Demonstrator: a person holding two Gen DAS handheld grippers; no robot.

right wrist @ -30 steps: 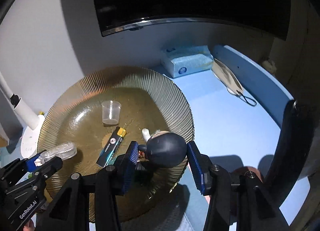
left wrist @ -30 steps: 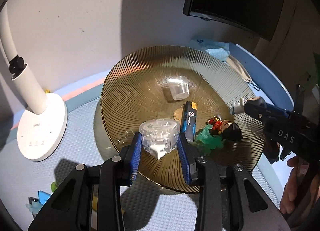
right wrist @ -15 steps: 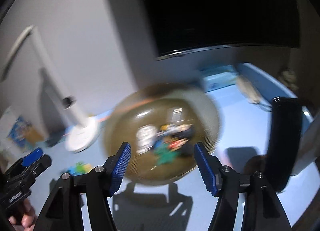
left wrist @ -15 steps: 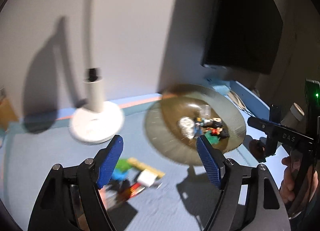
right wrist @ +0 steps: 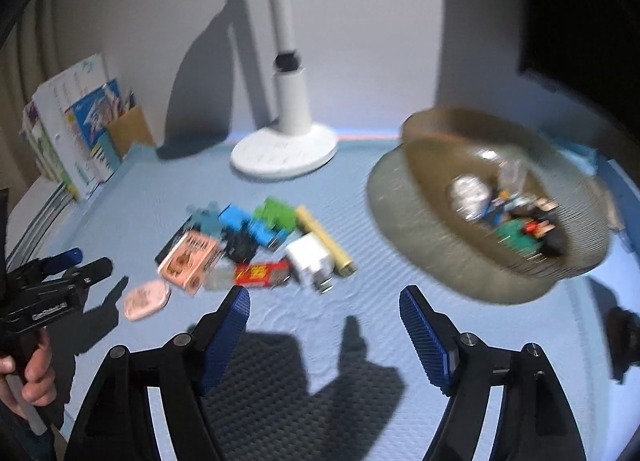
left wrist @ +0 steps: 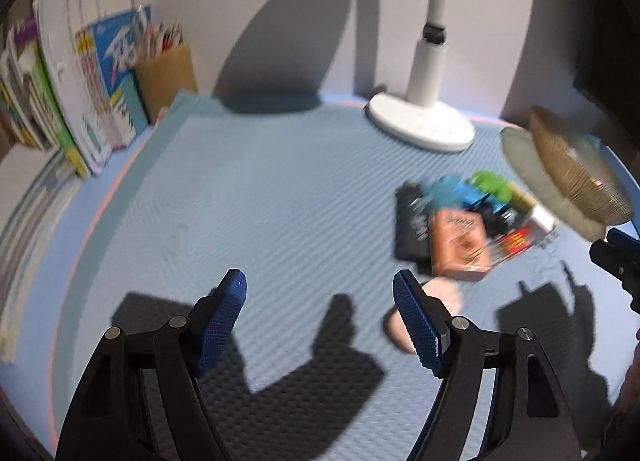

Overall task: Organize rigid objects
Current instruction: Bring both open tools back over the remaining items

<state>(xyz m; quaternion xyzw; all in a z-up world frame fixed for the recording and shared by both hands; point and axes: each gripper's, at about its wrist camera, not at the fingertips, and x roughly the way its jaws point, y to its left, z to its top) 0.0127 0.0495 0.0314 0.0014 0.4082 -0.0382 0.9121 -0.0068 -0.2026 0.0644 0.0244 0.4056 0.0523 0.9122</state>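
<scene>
A blurred pile of small things lies on the blue mat: a pink card box [right wrist: 190,261], a white plug [right wrist: 310,261], a yellow tube [right wrist: 324,241], a red packet [right wrist: 262,273], and blue [right wrist: 240,219] and green [right wrist: 276,213] pieces. A pink oval piece [right wrist: 145,299] lies apart at the left. The brown ribbed plate [right wrist: 440,261] on the right holds a clear round container [right wrist: 468,191] and toy figures. My right gripper [right wrist: 325,297] hovers just in front of the pile, its jaws opening with nothing between them. My left gripper [left wrist: 318,285] is open and empty, left of the pile [left wrist: 460,245].
A white lamp base [right wrist: 284,149] stands behind the pile. Books [left wrist: 68,81] and a brown paper holder [left wrist: 166,77] line the far left wall. A dark monitor [right wrist: 580,21] hangs at the right. A hand [right wrist: 32,377] holds the left gripper's handle.
The left gripper released the clear round container and the right one the dark-headed figure onto the plate. Both opened and swung left, away from the plate toward the pile.
</scene>
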